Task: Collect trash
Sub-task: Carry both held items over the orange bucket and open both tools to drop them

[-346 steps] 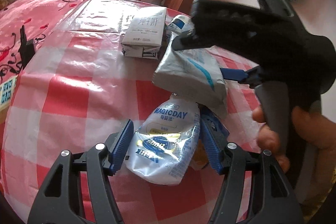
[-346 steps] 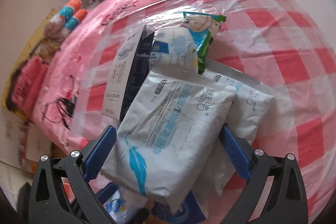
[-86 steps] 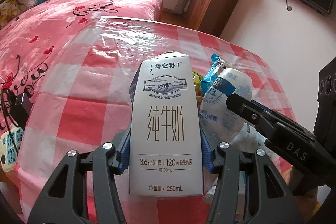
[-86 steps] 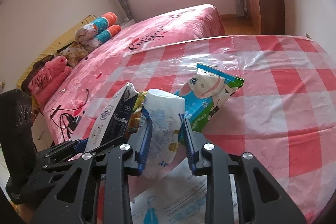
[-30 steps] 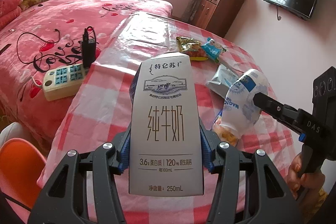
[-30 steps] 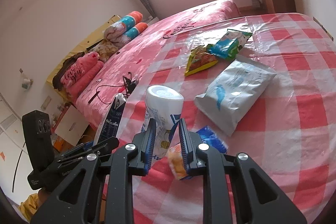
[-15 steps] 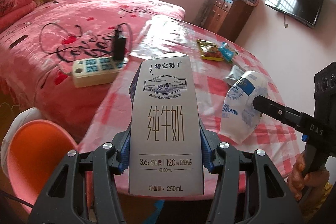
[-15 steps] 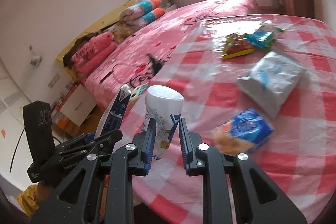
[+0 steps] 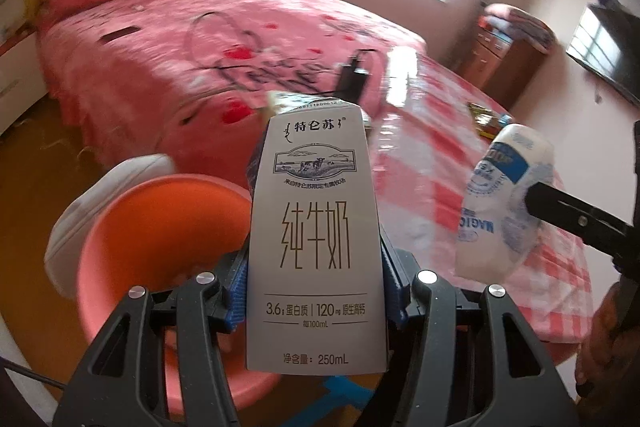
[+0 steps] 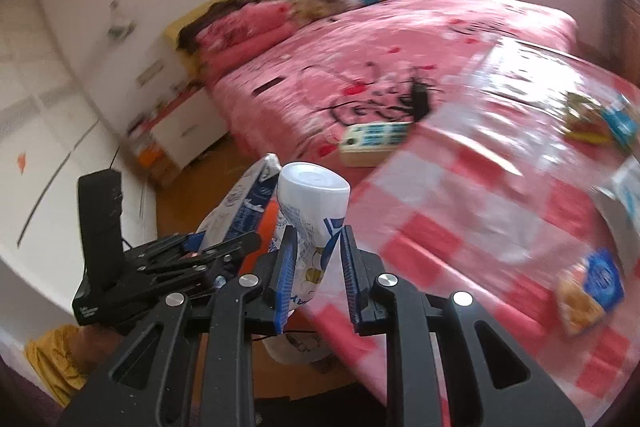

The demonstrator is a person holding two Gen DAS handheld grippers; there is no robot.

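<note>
A: What is each hand carrying?

B: The left gripper [image 9: 316, 291] has its blue pads clamped on the sides of a tall grey-white milk carton with black lettering [image 9: 316, 239]. The right gripper [image 10: 316, 275] pinches a soft white-and-blue plastic drink pouch [image 10: 310, 219], its pads pressed narrowly into the wrapper. Both pieces are in the air, clear of the table.

A: And where does the trash go?

B: I'd say into the round orange plastic bin with a white liner [image 9: 160, 227] standing on the wooden floor, off the near-left edge of the table covered with a red-and-white checked plastic cloth [image 10: 460, 211]. In the left wrist view the carton hangs in front of the bin's mouth; whether it is truly above the opening I cannot tell.

A: So which step is this?

B: The carry-over to the bin, by my reading. Next, each hand needs its item squarely over the opening before the pads part, one after the other so the tools don't bump.

A: Anything left behind?

B: Yes: a blue-and-orange snack packet [image 10: 588, 291] near the table's front edge, a grey foil pack [image 10: 624, 203] at the right edge, and colourful wrappers [image 10: 600, 123] toward the far side.
</note>
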